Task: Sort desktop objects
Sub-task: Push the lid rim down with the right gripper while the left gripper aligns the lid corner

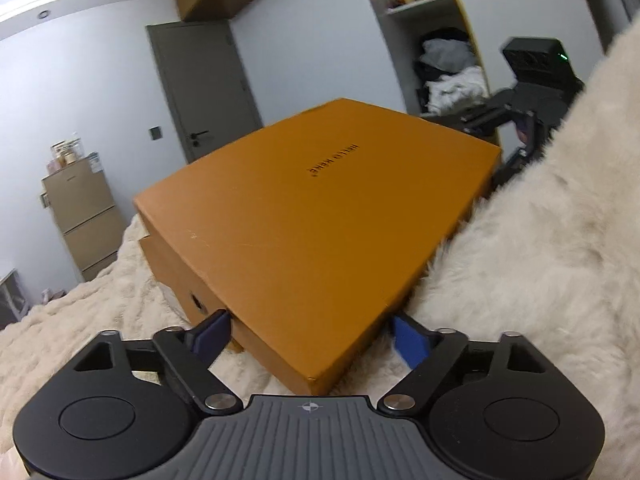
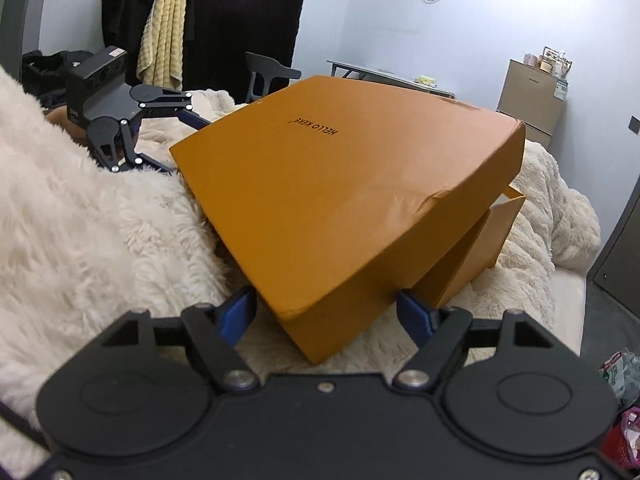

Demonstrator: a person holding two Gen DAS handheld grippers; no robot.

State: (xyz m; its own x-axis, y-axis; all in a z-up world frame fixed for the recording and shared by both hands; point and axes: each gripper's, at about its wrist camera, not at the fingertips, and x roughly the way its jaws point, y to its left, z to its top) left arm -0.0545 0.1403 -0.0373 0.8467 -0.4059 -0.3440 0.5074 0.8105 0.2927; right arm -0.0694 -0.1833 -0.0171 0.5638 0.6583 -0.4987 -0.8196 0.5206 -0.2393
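Left fingers [image 1: 310,334]: half spread, one blue pad at each side of the near corner of the box lid [image 1: 320,216], low centre of the left view. Whether the pads press the cardboard cannot be told; they sit right at the lid's skirt.

Right fingers [image 2: 326,312]: half spread, straddling the opposite end of the lid, low centre of the right view. Left pad beside the skirt, right pad at its lower edge; contact uncertain.

Lid: orange cardboard, printed lettering on top, creased near the right edge in the right view. Tilted, raised off the box base [image 2: 480,248] at that end, which shows beneath it at centre right.

Base: same orange; finger hole in its end wall in the left view. Rests on the bed.

Bed [image 1: 80,320]: covered in cream fleece.

Key relation: the lid lies straight ahead of both pairs of fingers, its long axis running from one gripper to the other; each gripper appears at the far end of the other's view. Both equally near. Judgement: a two-ended lift of the lid.
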